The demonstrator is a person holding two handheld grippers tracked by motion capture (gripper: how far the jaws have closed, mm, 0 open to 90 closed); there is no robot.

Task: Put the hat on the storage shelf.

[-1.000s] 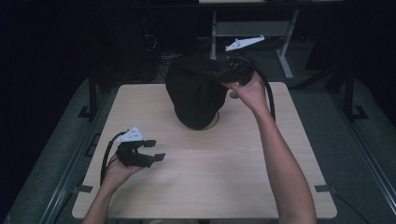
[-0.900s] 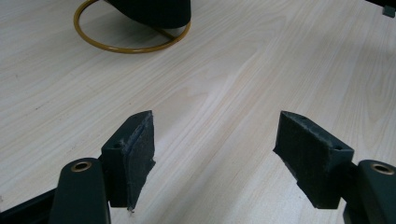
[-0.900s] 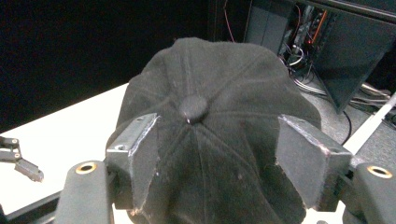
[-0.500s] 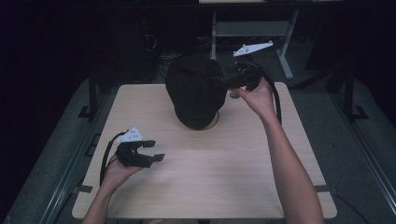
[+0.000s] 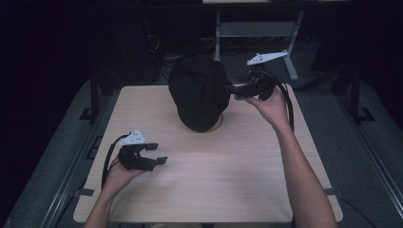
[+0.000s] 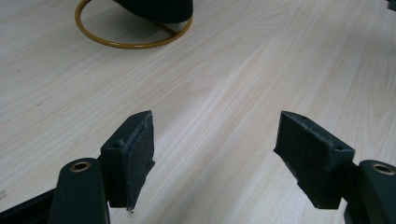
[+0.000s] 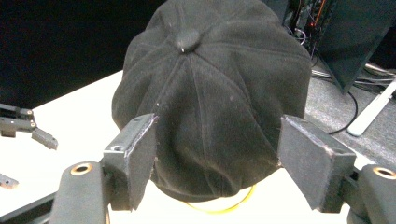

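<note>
With the black cap [image 7: 210,98] perched on its gold wire stand [image 6: 126,39] at the table's far middle, and both the right gripper [image 5: 232,90] and left gripper [image 5: 157,154] spread empty, the stand could be tipped if the cap is nudged sideways.

The black cap [image 5: 198,92] covers nearly all of its stand, so just a sliver of the yellow ring [image 7: 224,204] peeks out beneath the brim, and in the left gripper view the ring [image 6: 126,41] and the cap above it are cut off by the top edge. Whether the right gripper [image 5: 234,90] touches the cap's side is hard to judge; its tips merge with the dark fabric. Both forearms leave the bottom edge.
</note>
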